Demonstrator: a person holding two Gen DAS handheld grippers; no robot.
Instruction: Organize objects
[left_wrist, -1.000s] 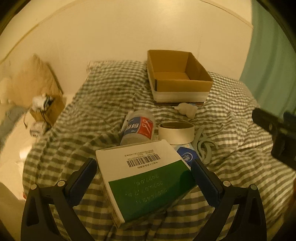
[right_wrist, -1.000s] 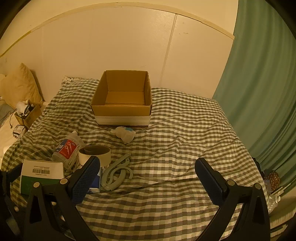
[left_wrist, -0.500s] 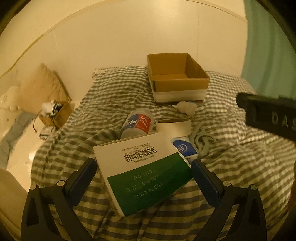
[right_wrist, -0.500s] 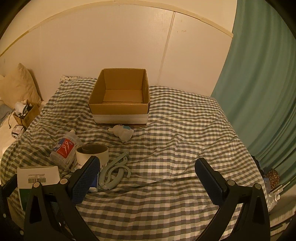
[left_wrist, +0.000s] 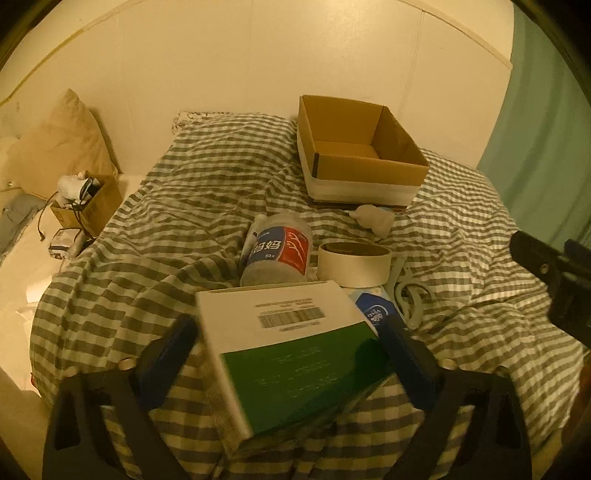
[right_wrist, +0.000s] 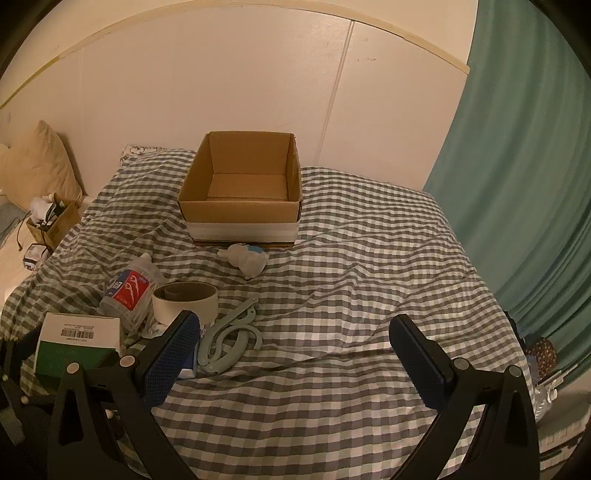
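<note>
My left gripper (left_wrist: 288, 354) is open around a white and green box (left_wrist: 291, 347) that lies on the checked bed; its pads stand close beside the box's two sides. The box also shows in the right wrist view (right_wrist: 79, 341). Beyond it lie a clear jar with a red and blue label (left_wrist: 279, 251), a roll of tape (left_wrist: 354, 264), a blue packet (left_wrist: 375, 312), a grey folding hanger (right_wrist: 231, 341) and a small white toy (right_wrist: 247, 260). An open cardboard box (right_wrist: 240, 199) stands at the back. My right gripper (right_wrist: 295, 354) is open and empty above the bed.
A green curtain (right_wrist: 517, 166) hangs along the bed's right side. A pillow (left_wrist: 62, 144) and a small carton of cables (left_wrist: 83, 203) sit on the floor to the left. Bare checked sheet (right_wrist: 369, 277) lies right of the objects.
My left gripper has moved in closer on the white and green box, which now looks larger and slightly tilted. My right gripper has drifted slightly and stays open.
</note>
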